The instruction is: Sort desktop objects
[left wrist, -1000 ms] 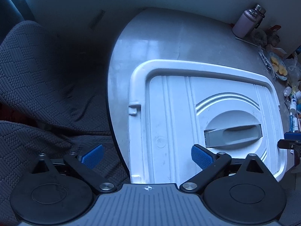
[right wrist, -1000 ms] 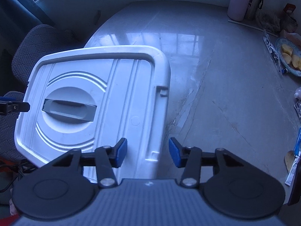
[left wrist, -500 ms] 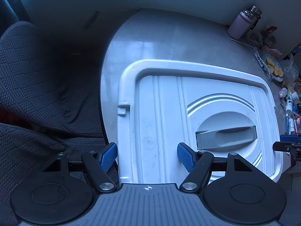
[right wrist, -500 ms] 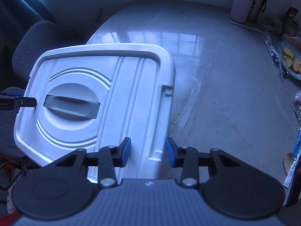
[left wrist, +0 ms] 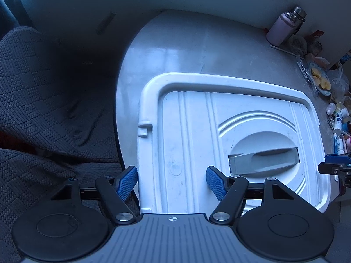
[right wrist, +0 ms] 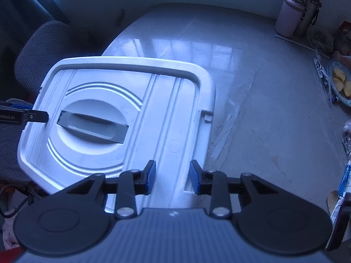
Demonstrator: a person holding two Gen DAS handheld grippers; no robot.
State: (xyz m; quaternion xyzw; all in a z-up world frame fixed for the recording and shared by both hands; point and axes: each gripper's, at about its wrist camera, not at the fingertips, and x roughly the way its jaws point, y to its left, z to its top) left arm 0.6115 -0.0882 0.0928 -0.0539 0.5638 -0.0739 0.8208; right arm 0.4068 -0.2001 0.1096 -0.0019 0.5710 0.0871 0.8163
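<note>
On the near corner of the pale desk (right wrist: 274, 114) a white bin lid (left wrist: 197, 131) is laid flat, overhanging the desk edge toward the upholstered chair (left wrist: 48, 92). Its long axis is seen to run from one gripper to the other, and the grey recessed handle (left wrist: 263, 160) lies along that same line. The left gripper (left wrist: 172, 183) is set over one short edge, the right gripper (right wrist: 172, 176) over the opposite one; each is equally near its own end. Both pairs of jaws have just been closing, with a raised rim between them, yet a gap is visible at every pad, so nothing is gripped. A lift is judged to depend on both rims being clamped together.
</note>
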